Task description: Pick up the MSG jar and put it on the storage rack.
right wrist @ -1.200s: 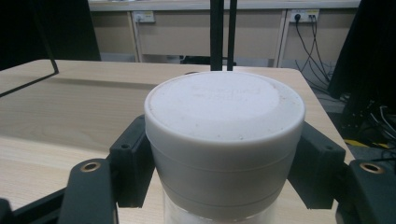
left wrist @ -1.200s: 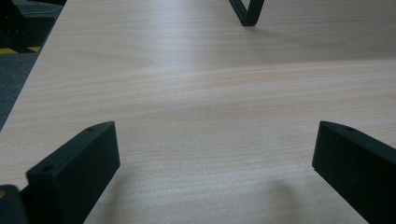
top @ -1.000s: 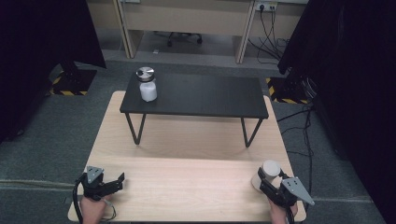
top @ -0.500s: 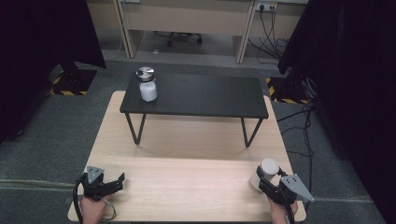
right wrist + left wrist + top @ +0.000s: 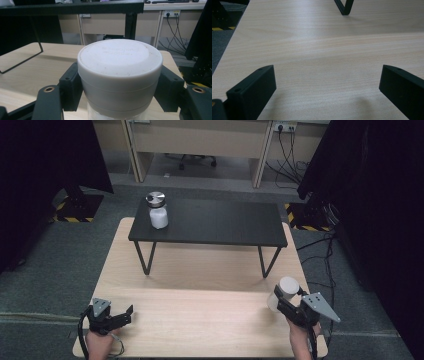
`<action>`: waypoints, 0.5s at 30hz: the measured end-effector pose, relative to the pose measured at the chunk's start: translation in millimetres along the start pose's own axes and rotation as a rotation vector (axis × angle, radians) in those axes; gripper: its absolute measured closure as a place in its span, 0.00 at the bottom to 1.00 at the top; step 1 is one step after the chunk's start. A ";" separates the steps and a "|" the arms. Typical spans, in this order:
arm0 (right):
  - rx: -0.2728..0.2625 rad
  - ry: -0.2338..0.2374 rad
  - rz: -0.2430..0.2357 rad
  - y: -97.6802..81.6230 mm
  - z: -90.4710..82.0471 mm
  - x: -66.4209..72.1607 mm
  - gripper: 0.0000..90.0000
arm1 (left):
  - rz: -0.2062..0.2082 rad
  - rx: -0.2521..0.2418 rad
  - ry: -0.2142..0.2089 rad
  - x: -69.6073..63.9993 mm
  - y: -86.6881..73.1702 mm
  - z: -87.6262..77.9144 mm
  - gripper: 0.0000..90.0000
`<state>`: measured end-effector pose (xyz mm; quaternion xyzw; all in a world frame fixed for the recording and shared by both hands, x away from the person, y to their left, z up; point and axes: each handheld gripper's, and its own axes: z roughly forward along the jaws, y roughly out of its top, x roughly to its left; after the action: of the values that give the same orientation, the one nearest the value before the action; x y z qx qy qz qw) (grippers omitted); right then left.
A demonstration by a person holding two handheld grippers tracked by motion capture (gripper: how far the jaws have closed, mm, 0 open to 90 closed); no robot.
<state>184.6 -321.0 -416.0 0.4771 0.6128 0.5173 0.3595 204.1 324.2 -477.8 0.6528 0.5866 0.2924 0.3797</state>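
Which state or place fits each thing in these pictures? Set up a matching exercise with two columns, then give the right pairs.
Column one:
1. left gripper
2. right gripper
3. silver-lidded jar
4. white-lidded jar

Column two:
a. stands at the left end of the black table
b. jaws open, nothing between them
c. clamped between two black jaws
d. shut on a jar at the near right of the wooden table

Pairs: 1-b, 2-d, 3-a, 4-c
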 end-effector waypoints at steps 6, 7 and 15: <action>-0.007 0.008 -0.006 14.9 7.6 1.3 0.38 | 0.003 0.001 0.001 -0.3 0.2 0.2 0.00; -0.008 0.011 -0.007 17.3 8.6 1.5 0.37 | 0.003 0.001 0.001 -0.4 0.2 0.2 0.00; -0.018 0.028 -0.023 35.9 17.0 1.8 0.38 | 0.006 0.002 0.006 -1.6 0.4 0.7 0.00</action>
<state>207.6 -314.0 -384.4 0.4594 0.6184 0.5254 0.3612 204.7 322.5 -477.7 0.6539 0.5861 0.2948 0.3768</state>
